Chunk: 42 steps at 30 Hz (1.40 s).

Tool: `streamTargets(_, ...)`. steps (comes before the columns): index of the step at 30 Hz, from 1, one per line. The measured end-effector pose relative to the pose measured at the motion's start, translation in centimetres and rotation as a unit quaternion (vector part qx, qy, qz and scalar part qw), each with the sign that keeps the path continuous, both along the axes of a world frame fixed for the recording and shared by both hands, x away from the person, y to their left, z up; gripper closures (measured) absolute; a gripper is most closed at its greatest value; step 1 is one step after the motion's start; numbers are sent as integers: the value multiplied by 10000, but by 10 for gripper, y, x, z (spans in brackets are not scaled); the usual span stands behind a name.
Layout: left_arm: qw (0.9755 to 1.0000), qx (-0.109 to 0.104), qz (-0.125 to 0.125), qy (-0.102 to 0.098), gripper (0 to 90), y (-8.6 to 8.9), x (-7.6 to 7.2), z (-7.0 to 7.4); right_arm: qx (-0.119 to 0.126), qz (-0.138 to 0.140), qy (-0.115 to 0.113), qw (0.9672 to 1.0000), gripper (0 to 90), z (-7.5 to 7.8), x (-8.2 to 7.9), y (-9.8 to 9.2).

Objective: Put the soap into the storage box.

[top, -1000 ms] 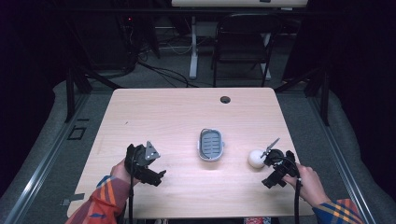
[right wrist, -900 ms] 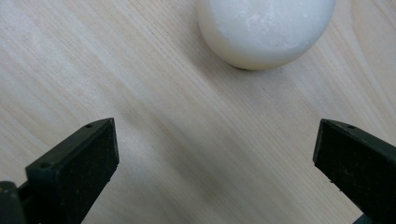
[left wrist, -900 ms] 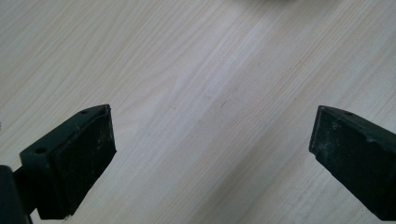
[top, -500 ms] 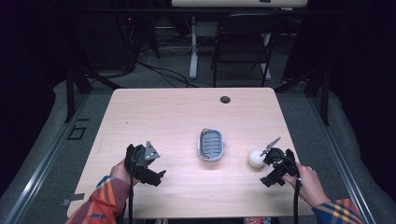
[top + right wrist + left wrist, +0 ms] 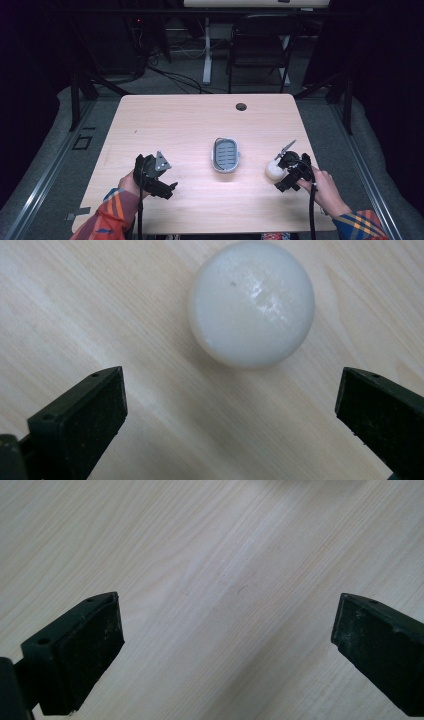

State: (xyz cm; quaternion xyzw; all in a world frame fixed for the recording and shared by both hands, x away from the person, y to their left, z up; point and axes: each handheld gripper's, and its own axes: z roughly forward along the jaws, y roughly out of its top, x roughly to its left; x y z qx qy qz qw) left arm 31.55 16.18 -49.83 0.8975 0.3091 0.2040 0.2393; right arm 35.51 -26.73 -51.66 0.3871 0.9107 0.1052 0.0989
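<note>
High view: the wooden table point(image 5: 190, 125) carries a small grey oval dish point(image 5: 226, 155) at its centre, with a white ball point(image 5: 273, 170) lying to its right, well short of the dish and near the table's right edge. The right gripper point(image 5: 289, 172) sits just beside the ball on its far side from the dish, held low by the person's right hand point(image 5: 322, 187), so the ball looks like the thing being worked. The left gripper point(image 5: 159, 180) rests on the near left of the table, well apart from dish and ball; judged as parked there to keep out of the way. Left gripper view: both black jaws stand wide apart over bare wood grain with nothing between them, which fits an idle hand. A pale blur at the top edge cannot be identified. Right gripper view: the jaws are spread wide, wider than the ball, and the white ball point(image 5: 251, 302) lies ahead of them on the table, centred on the gap but not yet between the pads. No pad touches it. The wide opening and centred aim read as a line-up for a pinch across the ball's middle. The ball's surface is glossy and round, so I judge it could roll or squirt out if one jaw meets it first. Ball not yet lifted; dish empty.
</note>
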Motion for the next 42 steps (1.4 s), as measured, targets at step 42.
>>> streamTargets(42, 10000, 18, 11, 16, 2, 0, 0, -1, -342, 447, 732, 9957, 2, -27, 54, 22)
